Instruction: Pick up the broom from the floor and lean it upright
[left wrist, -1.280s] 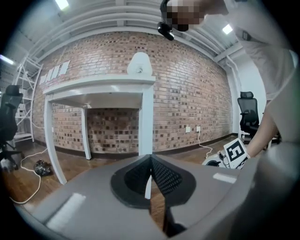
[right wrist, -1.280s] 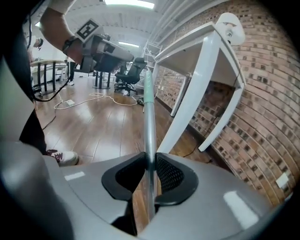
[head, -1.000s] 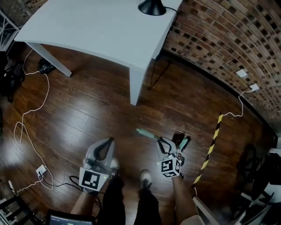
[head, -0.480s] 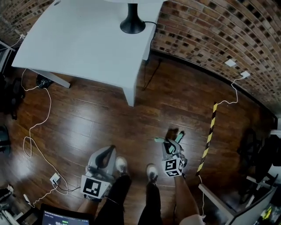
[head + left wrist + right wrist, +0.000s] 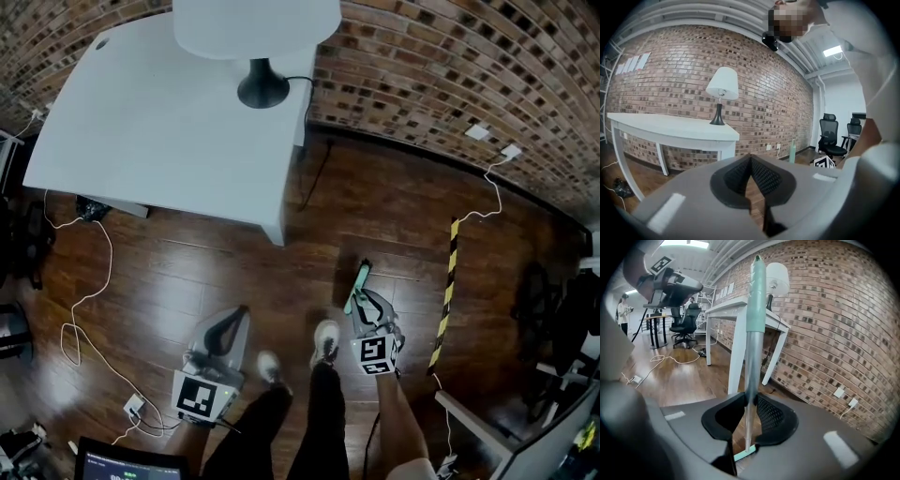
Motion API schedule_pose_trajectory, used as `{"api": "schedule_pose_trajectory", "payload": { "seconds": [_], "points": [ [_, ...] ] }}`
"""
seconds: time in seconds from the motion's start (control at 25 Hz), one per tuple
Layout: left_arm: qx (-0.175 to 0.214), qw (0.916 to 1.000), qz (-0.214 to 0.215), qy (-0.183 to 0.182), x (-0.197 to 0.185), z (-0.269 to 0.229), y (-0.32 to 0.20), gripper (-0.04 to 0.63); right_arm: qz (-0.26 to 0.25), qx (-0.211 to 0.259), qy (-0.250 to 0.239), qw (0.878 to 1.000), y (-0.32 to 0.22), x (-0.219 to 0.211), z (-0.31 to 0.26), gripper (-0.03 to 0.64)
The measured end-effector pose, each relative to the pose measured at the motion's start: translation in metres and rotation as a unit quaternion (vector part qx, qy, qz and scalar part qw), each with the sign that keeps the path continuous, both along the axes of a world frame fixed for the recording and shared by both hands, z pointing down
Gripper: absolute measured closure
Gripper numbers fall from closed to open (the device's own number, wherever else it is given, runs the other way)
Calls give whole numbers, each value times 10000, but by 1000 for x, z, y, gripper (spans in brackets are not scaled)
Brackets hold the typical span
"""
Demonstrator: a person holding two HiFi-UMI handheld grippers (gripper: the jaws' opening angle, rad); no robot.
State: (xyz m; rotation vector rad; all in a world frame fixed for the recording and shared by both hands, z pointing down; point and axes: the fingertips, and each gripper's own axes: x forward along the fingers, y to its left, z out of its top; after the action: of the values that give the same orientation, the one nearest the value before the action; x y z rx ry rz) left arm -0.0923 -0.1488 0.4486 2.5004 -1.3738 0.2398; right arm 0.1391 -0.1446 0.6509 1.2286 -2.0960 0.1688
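Observation:
The broom's silver handle with its mint-green grip [image 5: 755,310] runs up between the pads of my right gripper [image 5: 749,416]. Those jaws are easing open a little, with the pads still on the handle. A strip of the mint broom head [image 5: 743,455] shows below the jaws. In the head view the green grip [image 5: 360,277] sticks out from the right gripper [image 5: 367,305] toward the brick wall. From the left gripper view the grip [image 5: 791,150] appears beside the right gripper's marker cube. My left gripper [image 5: 225,330] hangs to the left, shut, its pads [image 5: 761,176] meeting with nothing between them.
A white table [image 5: 141,122] with a white lamp [image 5: 258,37] stands against the brick wall [image 5: 450,66]. Yellow-black tape [image 5: 447,291] lies on the wood floor at right, white cables [image 5: 89,291] at left. The person's shoes [image 5: 325,339] are between the grippers. Office chairs [image 5: 829,136] stand far off.
Both grippers have risen. The broom handle has swung from pointing left along the floor to pointing toward the wall, more upright. The head view has shifted toward the wall, bringing the lamp shade in.

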Motion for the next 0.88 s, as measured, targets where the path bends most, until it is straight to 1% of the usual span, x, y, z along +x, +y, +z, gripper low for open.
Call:
{"api": "schedule_pose_trajectory", "payload": {
  "seconds": [0.08, 0.2, 0.28, 0.4, 0.44, 0.56, 0.64, 0.76, 0.88],
  "points": [
    [101, 9999, -25, -77, 0, -2, -9, 594, -55, 87, -53, 9999, -18, -2, -5, 523],
    [81, 9998, -148, -113, 2, -6, -23, 594, -136, 228, -122, 9996, -55, -6, -9, 524],
    [14, 9995, -322, -60, 0, -9, -29, 594, -173, 236, -161, 9994, -81, -10, -6, 524],
    [209, 9983, -512, -186, -5, -15, -36, 594, -350, 237, -223, 9989, -124, -21, 2, 523],
    [169, 9983, -524, -208, -1, -15, -39, 594, -380, 233, -254, 9987, -137, -23, 4, 523],
    [-162, 9984, -477, -261, 12, -2, -44, 594, -458, 203, -343, 9982, -174, -30, 10, 523],
    [-267, 9979, -545, -209, 13, 8, -48, 594, -552, 208, -380, 9975, -194, -39, 14, 523],
    [-139, 9974, -685, -147, 15, 11, -59, 594, -833, 278, -324, 9956, -217, -51, 17, 521],
    [-77, 9974, -711, -105, 18, 14, -68, 594, -1061, 340, -204, 9936, -236, -60, 20, 518]
  ]
}}
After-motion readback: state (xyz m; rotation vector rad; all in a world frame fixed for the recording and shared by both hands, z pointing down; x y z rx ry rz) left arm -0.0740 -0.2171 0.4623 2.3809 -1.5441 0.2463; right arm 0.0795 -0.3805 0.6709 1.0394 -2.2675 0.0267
